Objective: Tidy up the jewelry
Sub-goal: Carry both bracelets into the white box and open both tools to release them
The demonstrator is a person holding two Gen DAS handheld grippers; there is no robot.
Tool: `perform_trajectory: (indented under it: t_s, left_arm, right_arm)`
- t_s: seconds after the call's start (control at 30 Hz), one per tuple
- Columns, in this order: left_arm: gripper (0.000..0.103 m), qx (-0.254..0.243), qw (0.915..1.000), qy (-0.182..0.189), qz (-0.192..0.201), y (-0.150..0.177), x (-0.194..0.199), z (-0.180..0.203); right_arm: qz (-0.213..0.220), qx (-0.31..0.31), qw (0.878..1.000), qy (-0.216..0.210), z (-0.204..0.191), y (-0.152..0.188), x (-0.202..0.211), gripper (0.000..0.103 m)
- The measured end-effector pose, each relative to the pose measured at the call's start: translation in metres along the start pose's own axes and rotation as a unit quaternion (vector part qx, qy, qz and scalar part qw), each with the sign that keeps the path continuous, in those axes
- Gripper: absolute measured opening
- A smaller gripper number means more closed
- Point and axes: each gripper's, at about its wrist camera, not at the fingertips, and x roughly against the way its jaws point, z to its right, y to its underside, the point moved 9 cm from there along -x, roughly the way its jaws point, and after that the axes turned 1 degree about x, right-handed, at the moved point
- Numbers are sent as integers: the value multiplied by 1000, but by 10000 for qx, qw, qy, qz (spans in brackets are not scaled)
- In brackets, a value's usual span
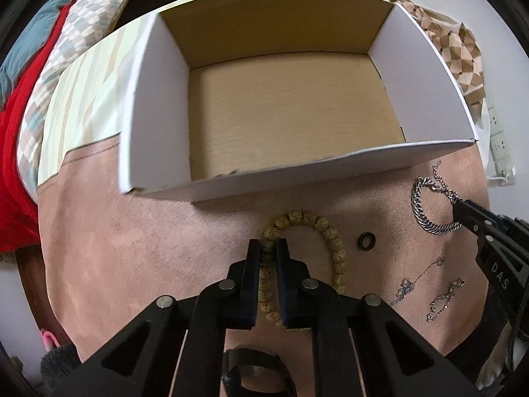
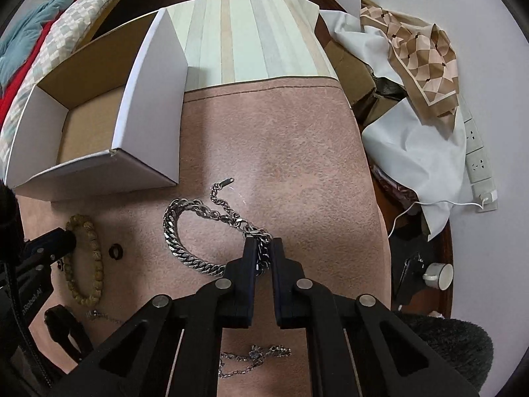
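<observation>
An open white cardboard box [image 1: 158,99] with a bare brown floor stands on the pink felt mat [image 1: 132,248]; it also shows in the right wrist view [image 2: 148,125]. My left gripper [image 1: 267,246] is shut on a tan bead bracelet [image 1: 317,223] lying just in front of the box. My right gripper [image 2: 263,243] is shut on a thick silver chain bracelet [image 2: 175,235], which rests on the mat right of the box. The right gripper [image 1: 459,210] and the chain [image 1: 420,211] show in the left wrist view too. A dark ring [image 1: 367,241] lies between the bracelets.
Two thin silver chains [image 1: 439,301] lie on the mat near me; one shows below the right gripper [image 2: 254,357]. A patterned scarf [image 2: 420,53], white cloth [image 2: 426,145], power strip [image 2: 476,158] and a cup [image 2: 439,274] sit off the mat's right side. Bedding [image 1: 36,76] lies left.
</observation>
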Motion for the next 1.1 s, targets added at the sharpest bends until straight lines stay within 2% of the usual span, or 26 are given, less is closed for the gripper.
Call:
perform_trajectory:
  t_s: [0.23, 0.5, 0.73, 0.93, 1.1]
  left_arm:
    - [6, 145, 9993, 160, 292, 10, 44, -10]
    - [6, -32, 9976, 163, 675, 16, 75, -35]
    - [6, -31, 9939, 451, 1007, -17, 113, -30]
    - [6, -34, 9878, 761, 1357, -56, 159, -27]
    - [7, 18, 9851, 1026, 1382, -95, 161, -30]
  right_arm:
    - [250, -171, 9990, -328, 1, -2, 16, 8]
    - [643, -66, 9965, -525, -14, -12, 64, 8]
    - [1029, 12, 9911, -849, -28, -28, 124, 8]
    - [1351, 290, 9831, -1204, -48, -57, 182, 8]
    - [1387, 542, 9808, -1256, -74, -86, 198, 8]
